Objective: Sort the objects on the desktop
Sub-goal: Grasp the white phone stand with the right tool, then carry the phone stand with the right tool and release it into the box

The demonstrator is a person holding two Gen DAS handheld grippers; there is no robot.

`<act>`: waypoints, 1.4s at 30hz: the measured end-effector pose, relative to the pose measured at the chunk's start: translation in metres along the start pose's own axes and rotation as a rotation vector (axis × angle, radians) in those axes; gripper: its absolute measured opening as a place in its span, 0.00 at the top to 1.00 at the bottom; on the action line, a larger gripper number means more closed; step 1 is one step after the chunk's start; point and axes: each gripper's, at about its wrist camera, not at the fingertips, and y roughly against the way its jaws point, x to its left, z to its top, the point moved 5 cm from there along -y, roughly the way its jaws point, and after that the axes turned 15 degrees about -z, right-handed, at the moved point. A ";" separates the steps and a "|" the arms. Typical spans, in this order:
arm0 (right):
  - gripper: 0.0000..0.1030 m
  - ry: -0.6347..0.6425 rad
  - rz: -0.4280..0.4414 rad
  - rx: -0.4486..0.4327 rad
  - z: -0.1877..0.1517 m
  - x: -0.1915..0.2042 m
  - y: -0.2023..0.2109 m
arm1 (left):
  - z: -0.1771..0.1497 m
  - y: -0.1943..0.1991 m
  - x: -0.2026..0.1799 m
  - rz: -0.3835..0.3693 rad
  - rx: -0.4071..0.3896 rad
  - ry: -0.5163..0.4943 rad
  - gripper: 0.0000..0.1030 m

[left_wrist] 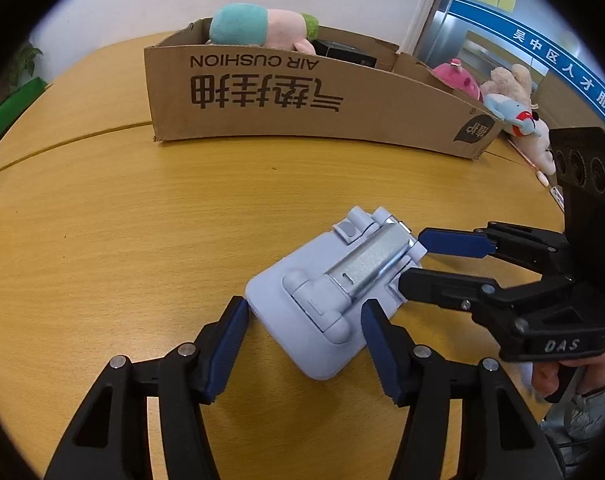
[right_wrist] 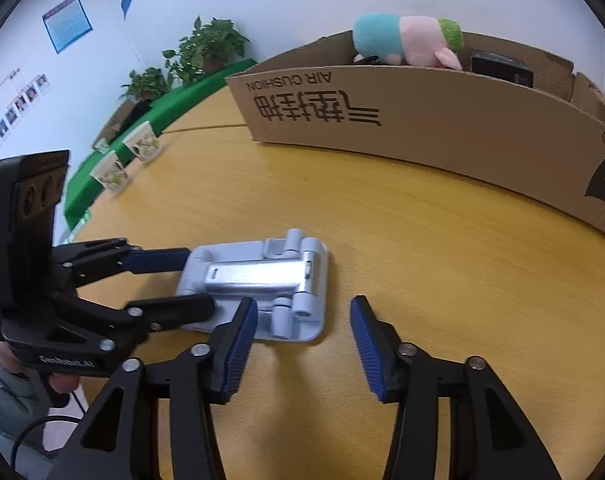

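Observation:
A pale grey folding phone stand (left_wrist: pixel 322 320) (right_wrist: pixel 262 280) with a silver arm lies flat on the wooden table (left_wrist: pixel 142 240). My left gripper (left_wrist: pixel 306 308) (right_wrist: pixel 200 280) straddles one end of it. Its left pad tip sits at the stand's corner and its right pad at the long edge, with no firm squeeze showing. My right gripper (right_wrist: pixel 302 306) (left_wrist: pixel 410 258) straddles the other end. Its left pad overlaps the stand's near edge, and its right pad stands clear of the stand with bare table between.
A long cardboard box (left_wrist: pixel 302 120) (right_wrist: pixel 422 140) crosses the back of the table. It holds a teal-and-pink plush (left_wrist: pixel 262 26) and a black box (left_wrist: pixel 342 52). More plush toys (left_wrist: pixel 510 100) lie beyond its right end. Two small cards (right_wrist: pixel 142 146), plants (right_wrist: pixel 210 48) and a green ledge (right_wrist: pixel 142 120) line the left.

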 end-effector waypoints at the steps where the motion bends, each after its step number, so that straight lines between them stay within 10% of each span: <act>1: 0.44 0.002 -0.003 -0.007 0.001 0.001 0.001 | 0.000 0.001 0.000 0.000 0.000 0.006 0.44; 23: 0.60 -0.077 -0.102 -0.144 0.020 -0.027 0.048 | 0.061 0.014 -0.051 -0.088 -0.174 -0.104 0.61; 33: 0.60 -0.095 -0.249 -0.345 0.121 -0.073 0.114 | 0.180 0.032 -0.082 -0.120 -0.337 -0.268 0.61; 42: 0.60 -0.159 -0.180 -0.290 0.191 -0.082 0.059 | 0.230 0.007 -0.019 -0.106 -0.249 -0.163 0.62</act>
